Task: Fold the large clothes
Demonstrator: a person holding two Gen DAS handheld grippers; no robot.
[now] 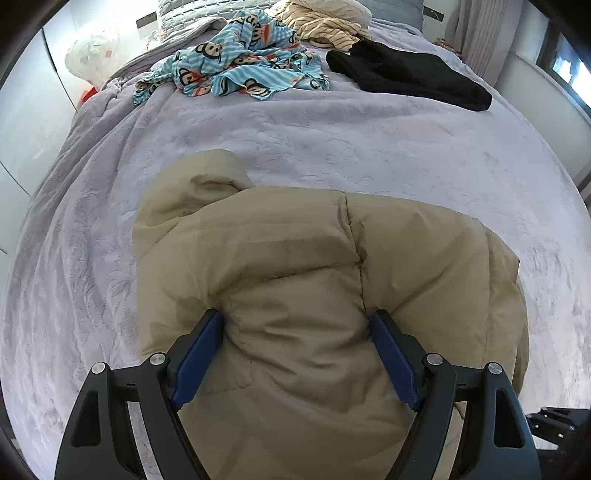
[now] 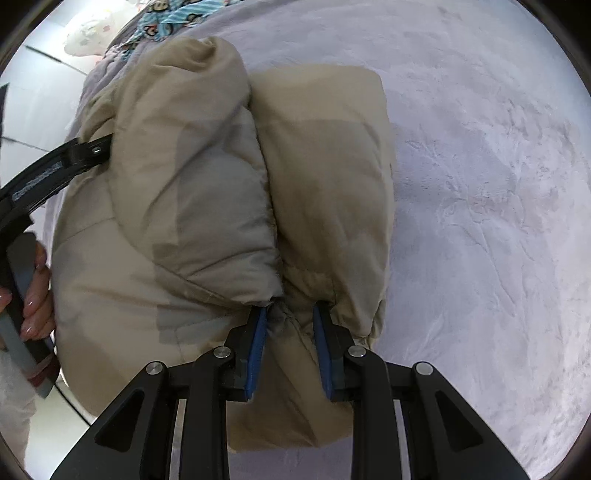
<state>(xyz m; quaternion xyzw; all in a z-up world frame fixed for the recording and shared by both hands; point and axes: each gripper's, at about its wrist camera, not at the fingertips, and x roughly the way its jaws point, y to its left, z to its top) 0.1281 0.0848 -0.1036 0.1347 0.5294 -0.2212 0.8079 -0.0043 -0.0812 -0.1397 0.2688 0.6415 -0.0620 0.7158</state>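
Observation:
A puffy beige down jacket [image 1: 295,266] lies folded into a thick bundle on the lavender bed cover [image 1: 332,133]. My left gripper [image 1: 297,321] is open wide, its blue pads pressed on both sides of a padded fold at the jacket's near edge. In the right wrist view the jacket [image 2: 207,177] shows as two padded rolls side by side. My right gripper [image 2: 289,312] is closed partway on a bunched fold of the jacket where the two rolls meet. The left gripper's black frame [image 2: 48,173] and the hand holding it show at the left of that view.
At the far end of the bed lie a blue monkey-print cloth [image 1: 236,62], a black garment [image 1: 410,74] and a cream striped garment [image 1: 325,22]. A white bag [image 1: 92,51] stands by the left wall. Bare bed cover [image 2: 480,184] spreads to the right of the jacket.

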